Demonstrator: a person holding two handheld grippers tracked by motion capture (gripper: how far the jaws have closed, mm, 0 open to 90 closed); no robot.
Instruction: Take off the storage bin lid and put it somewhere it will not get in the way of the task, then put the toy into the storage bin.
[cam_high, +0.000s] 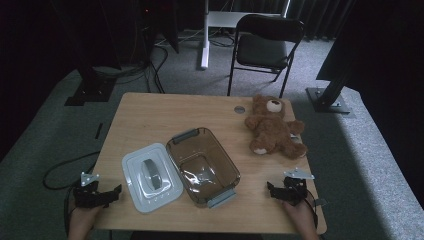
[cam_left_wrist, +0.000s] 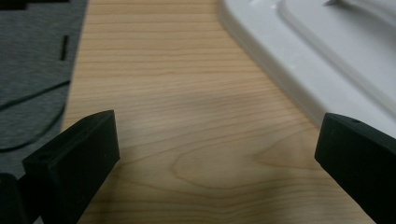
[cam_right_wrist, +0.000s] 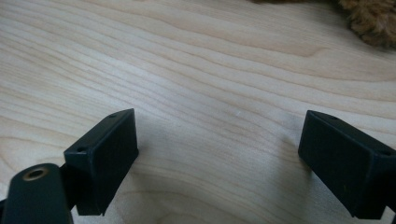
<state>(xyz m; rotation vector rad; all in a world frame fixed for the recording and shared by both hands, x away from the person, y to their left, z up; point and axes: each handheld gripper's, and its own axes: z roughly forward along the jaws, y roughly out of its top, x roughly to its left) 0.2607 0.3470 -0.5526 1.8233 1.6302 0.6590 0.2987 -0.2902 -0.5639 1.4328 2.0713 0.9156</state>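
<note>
We see a light wooden table (cam_high: 150, 112) standing on grey carpet. Near its middle lies a clear brownish container (cam_high: 202, 166) with grey handles at both ends, open and empty. Touching its left side lies a white lid (cam_high: 150, 176), flat, with a grey handle on top. Toward the far right corner a brown teddy bear (cam_high: 274, 126) lies on its back, well apart from the container. Just left of the bear's head we see a small grey round disc (cam_high: 239, 109) set in the tabletop.
</note>
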